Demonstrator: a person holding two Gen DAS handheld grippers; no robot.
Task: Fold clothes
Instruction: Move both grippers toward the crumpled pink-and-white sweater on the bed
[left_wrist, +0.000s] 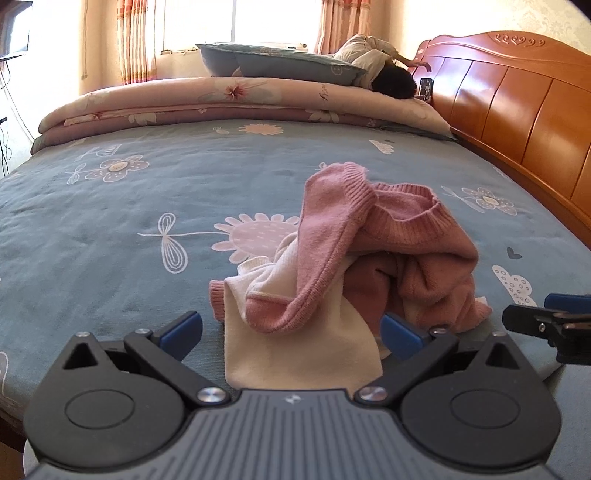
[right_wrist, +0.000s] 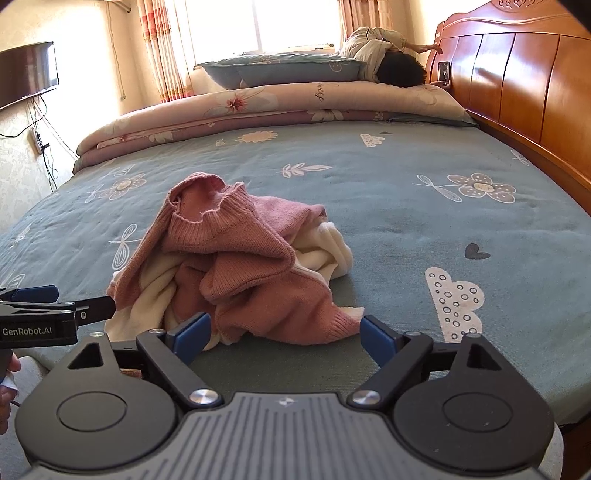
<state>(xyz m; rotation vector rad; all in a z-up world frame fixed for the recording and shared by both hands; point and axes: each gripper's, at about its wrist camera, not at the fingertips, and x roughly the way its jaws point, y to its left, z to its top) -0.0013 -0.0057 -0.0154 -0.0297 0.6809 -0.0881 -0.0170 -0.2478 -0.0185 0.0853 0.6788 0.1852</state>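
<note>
Right now the sweater (right_wrist: 236, 258) (pink and cream) lies crumpled on the bed (right_wrist: 406, 221); both the left hand-held gripper (left_wrist: 291, 334) and the right hand-held gripper (right_wrist: 284, 338) stand wide, gripping nothing.

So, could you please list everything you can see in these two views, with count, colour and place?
sweater: one, pink and cream knit, crumpled on the near part of the bed
bed sheet: one, blue-grey with flower prints, covering the bed
quilt: one, pink floral, folded along the far side
pillow: one, blue-grey, on the quilt
person lying: one, light clothes, dark hair, by the headboard
phone: one, dark, propped against the headboard
headboard: one, orange-brown wood, right
curtains: orange-striped, at the window
television: one, dark, left wall
left gripper: jaws open, cream cloth between them
right gripper: jaws open around the sweater's pink edge
</note>
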